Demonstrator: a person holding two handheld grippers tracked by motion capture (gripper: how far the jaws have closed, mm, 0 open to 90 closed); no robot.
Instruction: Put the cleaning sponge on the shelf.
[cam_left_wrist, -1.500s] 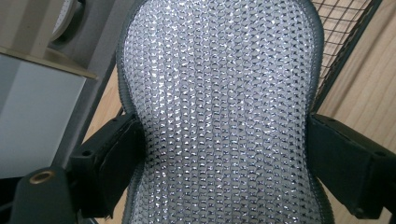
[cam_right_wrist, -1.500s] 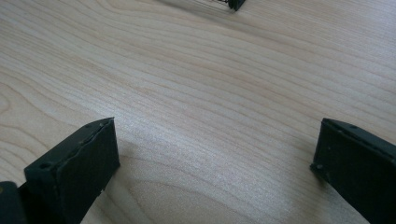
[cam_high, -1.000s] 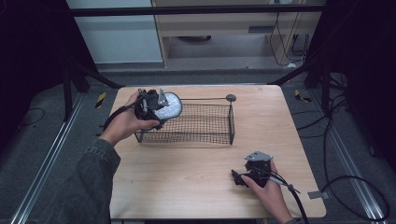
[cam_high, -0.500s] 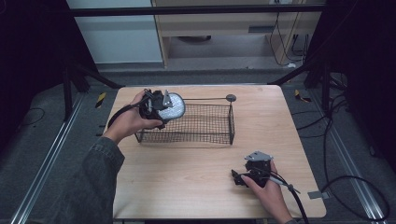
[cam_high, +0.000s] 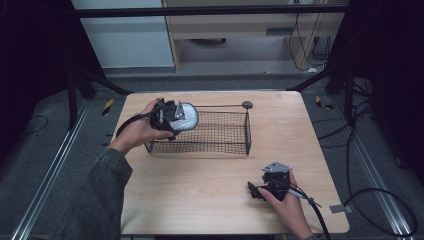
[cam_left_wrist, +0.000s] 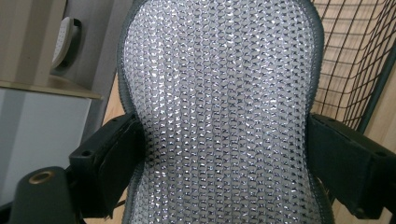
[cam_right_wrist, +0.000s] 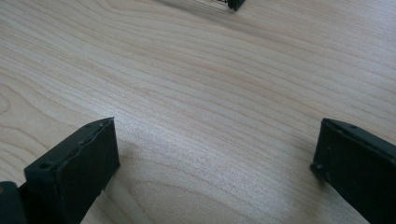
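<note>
The left gripper (cam_left_wrist: 224, 154) has its jaws pinched on a silver pad (cam_left_wrist: 219, 112) — a flat, rounded piece with a glittering woven face and a dark grey rim. In the left gripper view each black jaw presses one side edge of the pad where it narrows, and the pad stands up between them, wider above the jaws. Beyond it to the right are the black wires of a basket (cam_left_wrist: 359, 60).

In the high view the left gripper (cam_high: 167, 117) holds the pad (cam_high: 186, 116) over the basket's (cam_high: 235, 135) left end, near the worktop's (cam_high: 200, 195) far left corner. The pad is tilted, its bright face upward, above the rim rather than down inside. The basket is a low rectangular wire one, standing across the far half of the worktop, with a thin rod along its far side ending in a small dark disc (cam_high: 247, 104).

The right gripper (cam_right_wrist: 215, 163) has its jaws spread wide with nothing between them — bare wood under them. It rests near the worktop's near right corner (cam_high: 260, 190), well apart from the basket.
</note>
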